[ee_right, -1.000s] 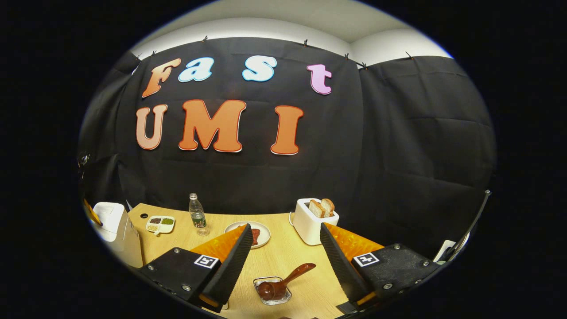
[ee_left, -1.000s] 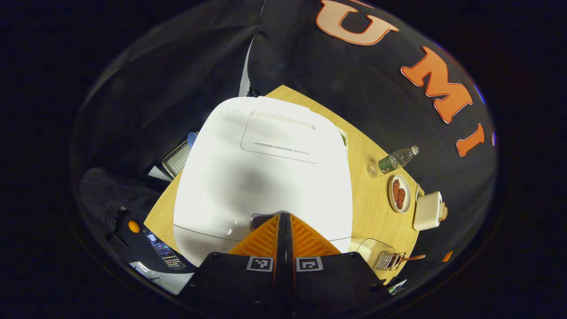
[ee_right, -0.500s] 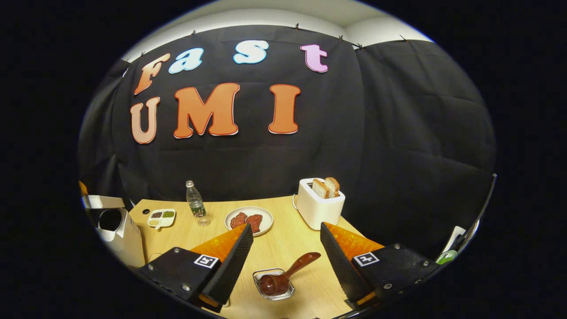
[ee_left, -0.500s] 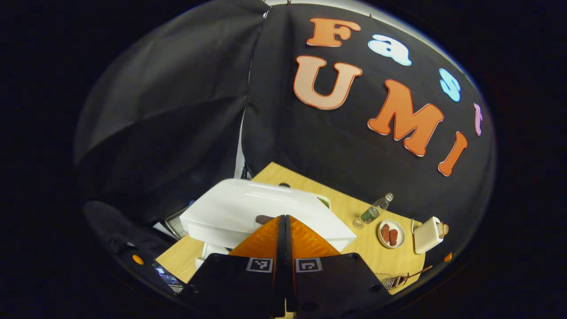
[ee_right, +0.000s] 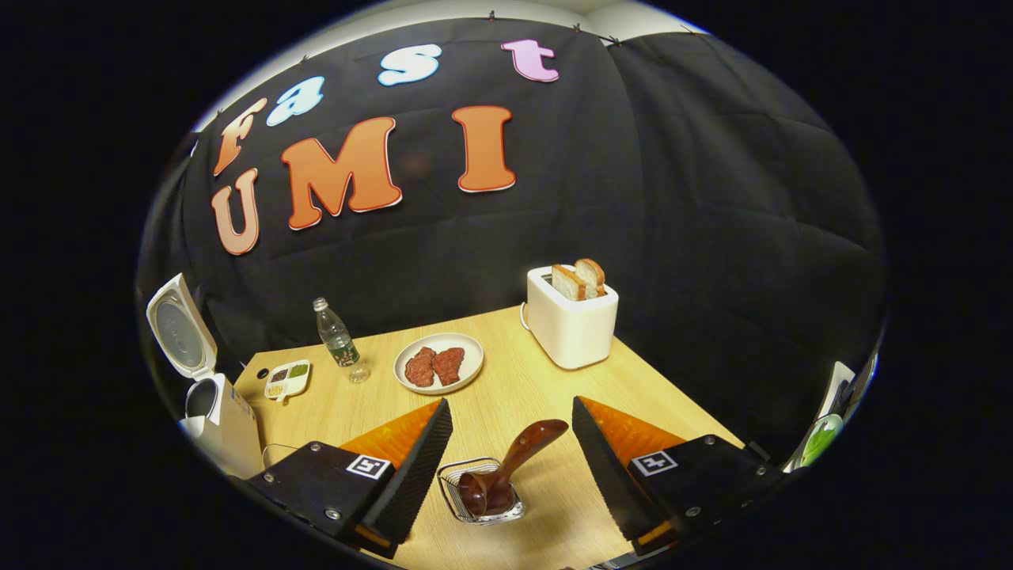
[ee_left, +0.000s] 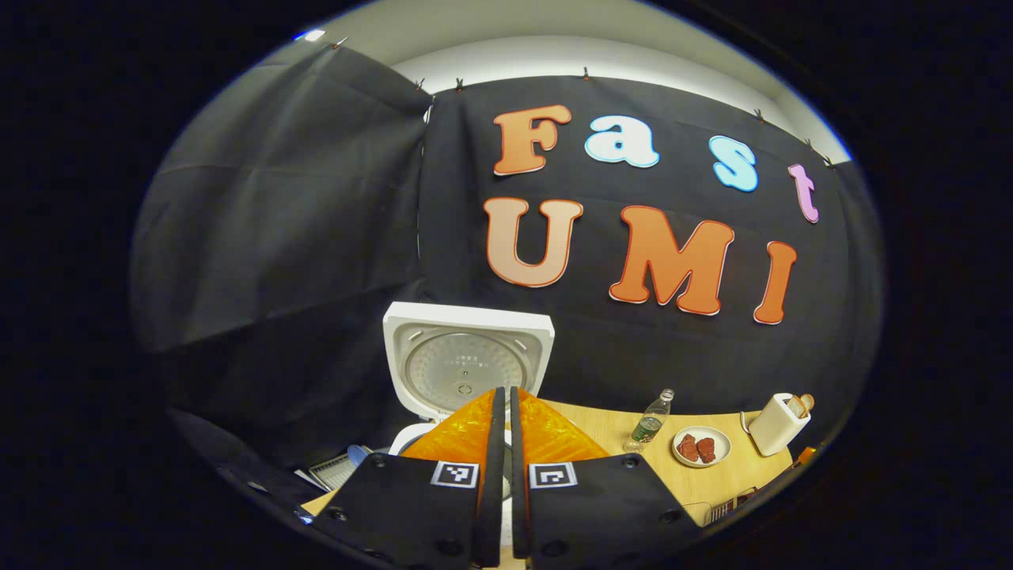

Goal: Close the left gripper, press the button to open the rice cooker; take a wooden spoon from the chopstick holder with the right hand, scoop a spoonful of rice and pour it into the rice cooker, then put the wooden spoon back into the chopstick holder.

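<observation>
While the rice cooker (ee_left: 467,360) stands at the desk's (ee_right: 522,380) far left corner with its lid raised upright, the left tongs (ee_left: 502,396) sit pressed together, gripping nothing, in front of it. The right tongs (ee_right: 510,412) are spread apart above the chopstick holder (ee_right: 480,491), a wire basket near the desk's front edge. The wooden spoon (ee_right: 506,467) rests in it, bowl down, its handle leaning up between the two fingers, touching neither.

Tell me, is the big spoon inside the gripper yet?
No, the wooden spoon leans in the chopstick holder, and the open right gripper isn't touching it.
</observation>
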